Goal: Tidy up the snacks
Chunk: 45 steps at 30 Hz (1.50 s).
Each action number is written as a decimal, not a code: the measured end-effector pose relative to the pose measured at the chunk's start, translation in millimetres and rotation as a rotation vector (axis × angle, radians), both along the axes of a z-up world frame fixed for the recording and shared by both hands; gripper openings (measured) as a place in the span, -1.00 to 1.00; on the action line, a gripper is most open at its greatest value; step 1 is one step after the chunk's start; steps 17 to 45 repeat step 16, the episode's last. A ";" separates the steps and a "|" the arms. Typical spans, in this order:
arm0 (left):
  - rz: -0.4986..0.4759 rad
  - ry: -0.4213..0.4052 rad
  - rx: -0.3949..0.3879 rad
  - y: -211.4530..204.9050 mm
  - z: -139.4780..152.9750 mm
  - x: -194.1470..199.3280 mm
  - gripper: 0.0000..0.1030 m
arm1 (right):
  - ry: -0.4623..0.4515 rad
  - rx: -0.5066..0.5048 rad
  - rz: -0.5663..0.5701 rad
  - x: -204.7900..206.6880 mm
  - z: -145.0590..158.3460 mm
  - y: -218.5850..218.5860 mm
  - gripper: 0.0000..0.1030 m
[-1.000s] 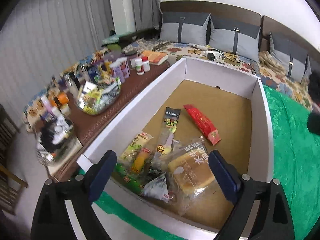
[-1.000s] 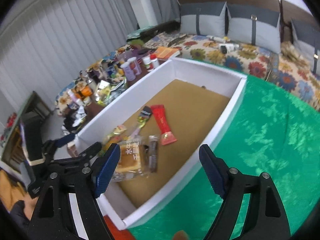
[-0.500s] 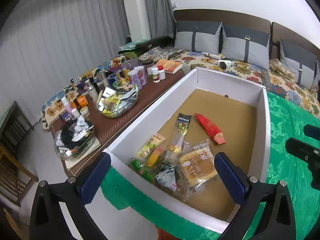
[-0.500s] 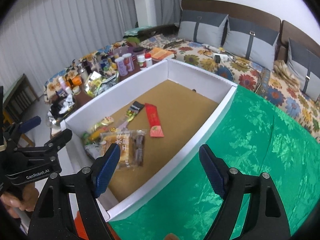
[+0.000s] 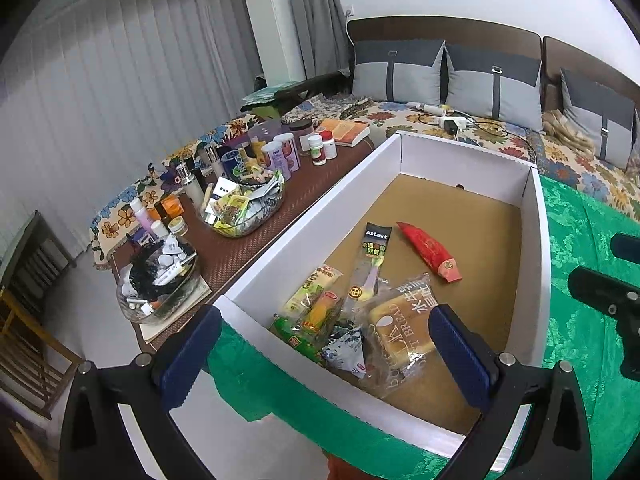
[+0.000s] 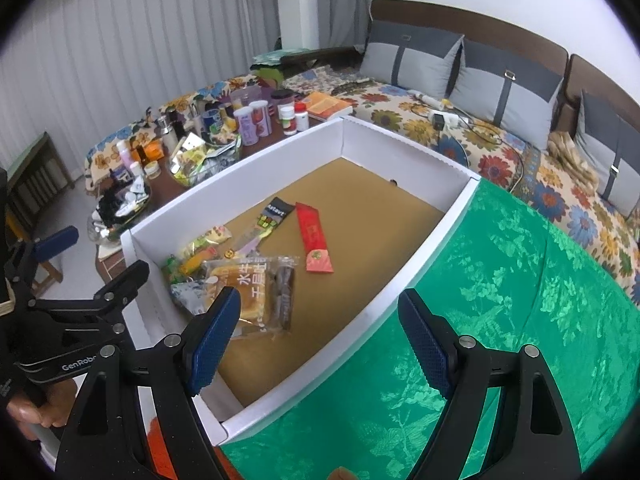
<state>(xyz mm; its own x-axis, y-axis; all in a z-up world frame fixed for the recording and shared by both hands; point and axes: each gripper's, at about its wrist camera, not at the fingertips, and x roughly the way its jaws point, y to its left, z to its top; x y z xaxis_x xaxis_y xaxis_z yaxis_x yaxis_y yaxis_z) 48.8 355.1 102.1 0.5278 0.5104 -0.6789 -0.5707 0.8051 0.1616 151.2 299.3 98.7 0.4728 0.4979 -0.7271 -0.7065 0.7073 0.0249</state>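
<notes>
Above the near end of the white cardboard box, my left gripper has just been opening and now stands spread wide with nothing between its blue pads, tilted down toward the snack pile. My right gripper is also wide open and empty, angled down over the box's near corner and the green cloth. The bread packet lies in the box beside the smaller snack packets, with the red sachet apart farther in.

Both grippers — left gripper, right gripper — black frames, silver screws, ribbed blue pads.
</notes>
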 end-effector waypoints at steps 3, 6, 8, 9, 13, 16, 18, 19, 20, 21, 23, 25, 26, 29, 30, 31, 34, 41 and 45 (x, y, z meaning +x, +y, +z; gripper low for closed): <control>0.000 -0.002 0.006 0.5 -0.1 0.3 0.99 | 0.003 -0.007 0.002 -0.1 -2.8 3.3 0.63; 0.005 0.002 0.008 1.5 -1.4 1.6 0.99 | 0.006 -0.009 0.004 -0.5 -5.3 5.0 0.63; 0.007 0.005 0.010 1.6 -2.5 2.3 0.99 | 0.006 -0.010 0.006 -0.7 -6.2 5.7 0.63; 0.008 0.005 0.010 1.9 -2.7 2.5 0.99 | 0.007 -0.010 0.006 -0.7 -6.4 6.0 0.63; 0.005 -0.008 0.010 0.4 -2.5 0.5 0.99 | 0.008 -0.008 0.005 -0.4 -6.9 6.9 0.63; -0.005 -0.028 0.021 -2.4 -1.3 -1.9 0.99 | 0.013 -0.002 0.004 -0.2 -7.0 7.6 0.63; -0.005 -0.028 0.021 -2.4 -1.3 -1.9 0.99 | 0.013 -0.002 0.004 -0.2 -7.0 7.6 0.63; -0.005 -0.028 0.021 -2.4 -1.3 -1.9 0.99 | 0.013 -0.002 0.004 -0.2 -7.0 7.6 0.63; -0.005 -0.028 0.021 -2.4 -1.3 -1.9 0.99 | 0.013 -0.002 0.004 -0.2 -7.0 7.6 0.63; -0.005 -0.028 0.021 -2.4 -1.3 -1.9 0.99 | 0.013 -0.002 0.004 -0.2 -7.0 7.6 0.63; -0.005 -0.028 0.021 -2.4 -1.3 -1.9 0.99 | 0.013 -0.002 0.004 -0.2 -7.0 7.6 0.63; -0.005 -0.028 0.021 -2.4 -1.3 -1.9 0.99 | 0.013 -0.002 0.004 -0.2 -7.0 7.6 0.63; -0.005 -0.028 0.021 -2.4 -1.3 -1.9 0.99 | 0.013 -0.002 0.004 -0.2 -7.0 7.6 0.63; -0.005 -0.028 0.021 -2.4 -1.3 -1.9 0.99 | 0.013 -0.002 0.004 -0.2 -7.0 7.6 0.63; -0.005 -0.028 0.021 -2.4 -1.3 -1.9 0.99 | 0.013 -0.002 0.004 -0.2 -7.0 7.6 0.63; -0.005 -0.028 0.021 -2.4 -1.3 -1.9 0.99 | 0.013 -0.002 0.004 -0.2 -7.0 7.6 0.63; -0.005 -0.028 0.021 -2.4 -1.3 -1.9 0.99 | 0.013 -0.002 0.004 -0.2 -7.0 7.6 0.63; -0.005 -0.028 0.021 -2.4 -1.3 -1.9 0.99 | 0.013 -0.002 0.004 -0.2 -7.0 7.6 0.63; -0.005 -0.028 0.021 -2.4 -1.3 -1.9 0.99 | 0.013 -0.002 0.004 -0.2 -7.0 7.6 0.63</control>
